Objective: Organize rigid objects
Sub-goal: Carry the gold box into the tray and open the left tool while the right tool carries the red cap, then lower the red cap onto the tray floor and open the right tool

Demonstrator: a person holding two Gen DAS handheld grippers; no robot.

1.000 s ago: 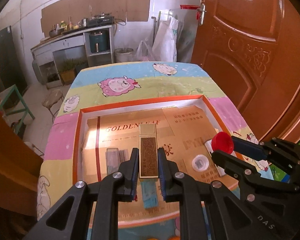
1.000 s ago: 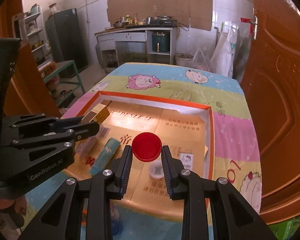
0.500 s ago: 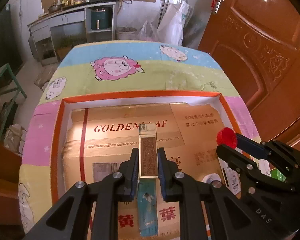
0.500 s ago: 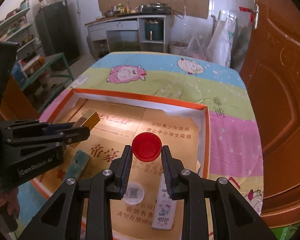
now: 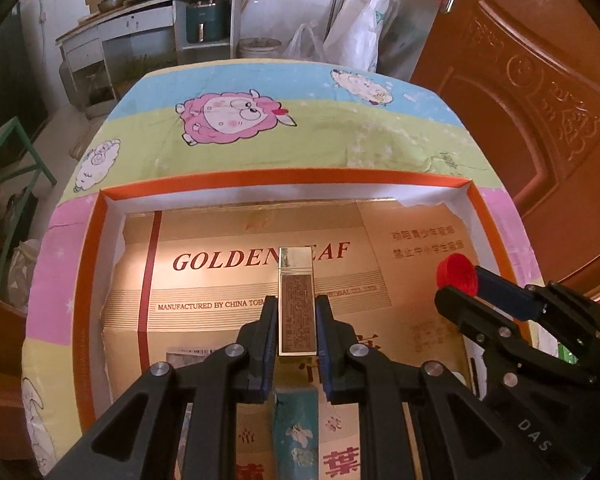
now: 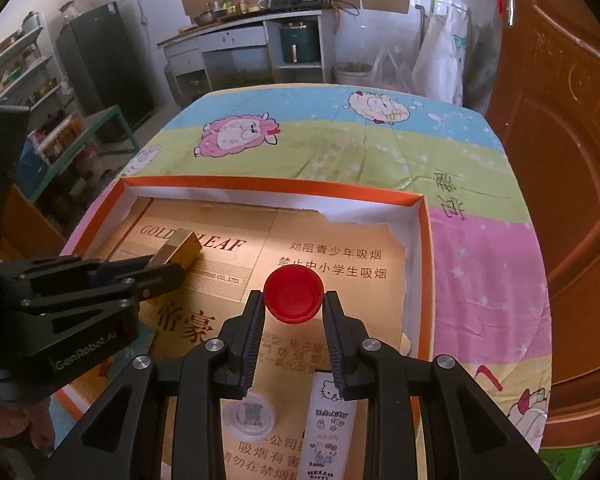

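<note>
My left gripper point(image 5: 296, 308) is shut on a slim gold box point(image 5: 296, 300), held above the cardboard floor of an orange-rimmed tray point(image 5: 284, 178). In the right wrist view that gold box point(image 6: 182, 246) shows at the left, sticking out of the left gripper point(image 6: 172, 268). A red bottle cap point(image 6: 293, 294) sits clamped in my right gripper point(image 6: 293, 300), over the right half of the tray point(image 6: 424, 240). From the left wrist view the cap point(image 5: 458, 274) and the right gripper point(image 5: 456, 284) appear at the right.
In the tray lie a teal packet point(image 5: 296, 436), a white Hello Kitty strip point(image 6: 332, 428) and a clear round lid point(image 6: 250, 416). The tray rests on a table with a sheep-print cloth point(image 5: 236, 120). A brown door point(image 5: 540, 100) stands close at the right.
Both grippers have moved forward and down over the tray with their loads. The tray floor looks larger and nearer; the teal packet and lid have slid toward the bottom edge.
</note>
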